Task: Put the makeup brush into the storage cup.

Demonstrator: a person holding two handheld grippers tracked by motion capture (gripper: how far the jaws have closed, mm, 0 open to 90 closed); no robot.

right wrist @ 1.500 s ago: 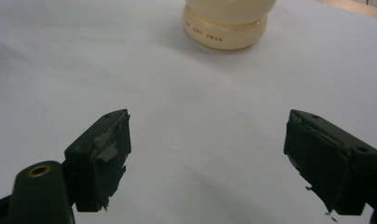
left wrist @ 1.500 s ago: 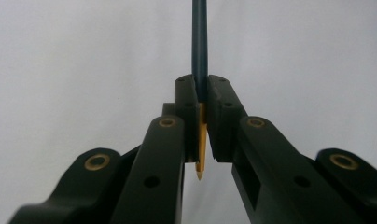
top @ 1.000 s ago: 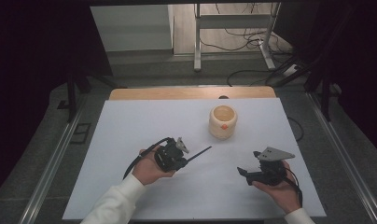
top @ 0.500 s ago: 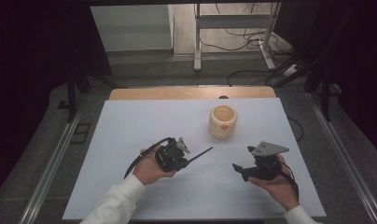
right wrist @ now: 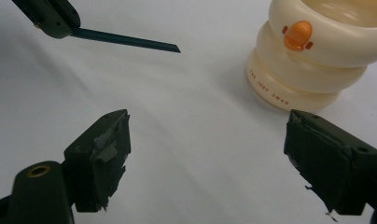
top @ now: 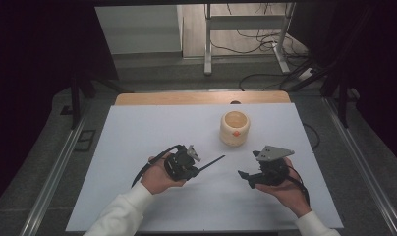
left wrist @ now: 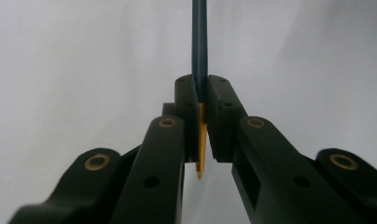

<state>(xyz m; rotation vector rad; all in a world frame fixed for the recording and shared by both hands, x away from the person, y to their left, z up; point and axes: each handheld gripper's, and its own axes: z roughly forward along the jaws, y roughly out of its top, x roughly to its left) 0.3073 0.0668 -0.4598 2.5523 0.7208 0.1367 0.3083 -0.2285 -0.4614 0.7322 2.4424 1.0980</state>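
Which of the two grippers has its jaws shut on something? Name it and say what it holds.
The left gripper: its jaws are clamped on a dark pencil whose sharpened tip points back toward the hand. The right gripper stands wide open with nothing between its jaws.

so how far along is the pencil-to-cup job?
Done: left gripper is shut on the pencil, lifted off the white table. In hand: pencil points toward the cream cup; right gripper open, holding nothing. Left: probably getting the pencil into the cup.
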